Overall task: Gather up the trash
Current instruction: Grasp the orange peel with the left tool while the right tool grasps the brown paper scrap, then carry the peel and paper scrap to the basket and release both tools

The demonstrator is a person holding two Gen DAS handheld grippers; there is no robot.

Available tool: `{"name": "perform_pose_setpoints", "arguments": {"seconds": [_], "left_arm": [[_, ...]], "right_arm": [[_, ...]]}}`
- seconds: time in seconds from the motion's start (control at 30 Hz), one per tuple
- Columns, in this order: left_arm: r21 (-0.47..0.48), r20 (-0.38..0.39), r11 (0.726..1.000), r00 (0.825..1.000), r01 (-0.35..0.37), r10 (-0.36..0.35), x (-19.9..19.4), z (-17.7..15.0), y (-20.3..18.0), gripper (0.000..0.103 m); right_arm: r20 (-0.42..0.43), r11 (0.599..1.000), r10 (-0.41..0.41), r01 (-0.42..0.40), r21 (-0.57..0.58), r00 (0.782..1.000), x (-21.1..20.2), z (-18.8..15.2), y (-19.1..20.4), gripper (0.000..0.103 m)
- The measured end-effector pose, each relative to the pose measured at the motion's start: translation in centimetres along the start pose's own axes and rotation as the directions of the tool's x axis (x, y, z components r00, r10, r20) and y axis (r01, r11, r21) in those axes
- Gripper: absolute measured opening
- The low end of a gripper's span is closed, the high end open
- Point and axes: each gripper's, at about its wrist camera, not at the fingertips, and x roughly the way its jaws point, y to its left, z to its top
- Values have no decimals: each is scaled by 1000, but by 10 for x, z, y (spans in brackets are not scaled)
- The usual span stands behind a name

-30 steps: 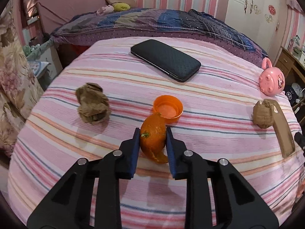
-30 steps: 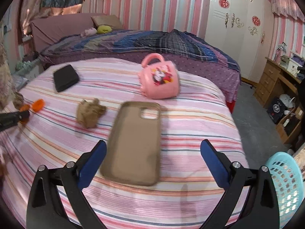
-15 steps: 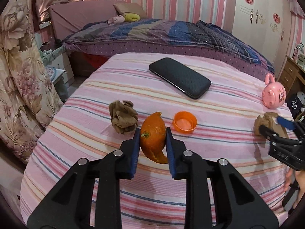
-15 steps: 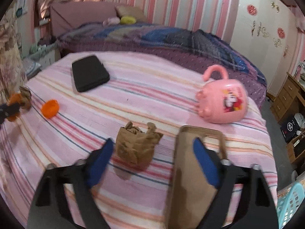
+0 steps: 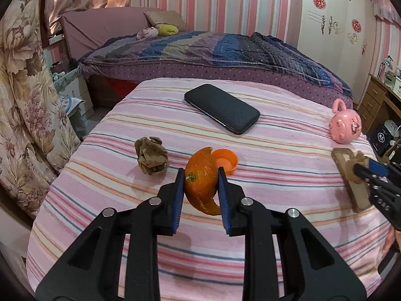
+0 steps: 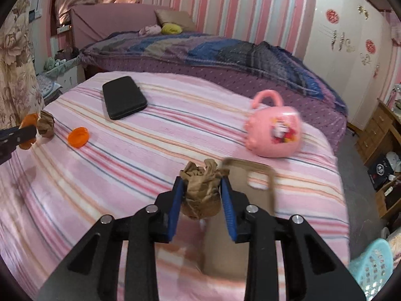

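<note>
Orange peel [image 5: 202, 178] clamped in left gripper [image 5: 201, 183]. Right gripper [image 6: 201, 192] jaws, just closing, now pinch brown paper wad [image 6: 200, 193] beside tan phone case [image 6: 260, 175].

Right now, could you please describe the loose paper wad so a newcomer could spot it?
On the pink striped bedspread, find the black case. Nearer, left of the orange cap, lies a crumpled brown paper wad, the one no gripper holds.

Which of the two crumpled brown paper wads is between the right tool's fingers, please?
The brown wad beside the tan phone case, between the right tool fingers. The other wad lies free near the orange cap.
</note>
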Motion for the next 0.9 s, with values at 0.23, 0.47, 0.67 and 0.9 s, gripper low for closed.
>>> {"name": "perform_pose_setpoints", "arguments": {"seconds": [0.23, 0.47, 0.67, 0.9], "left_arm": [[36, 39, 999, 999, 22, -23, -20, -6, -20, 24], [47, 58, 998, 997, 39, -41, -38, -18, -38, 24], [59, 33, 997, 998, 47, -49, -41, -34, -55, 24], [108, 36, 993, 998, 50, -54, -42, -40, -80, 24]], "right_arm": [[64, 996, -83, 81, 46, 994, -62, -27, -32, 31], [70, 989, -130, 125, 74, 989, -93, -54, -61, 31], [64, 984, -125, 115, 135, 990, -97, -77, -86, 31], [72, 988, -123, 115, 105, 990, -95, -82, -88, 31]]}}
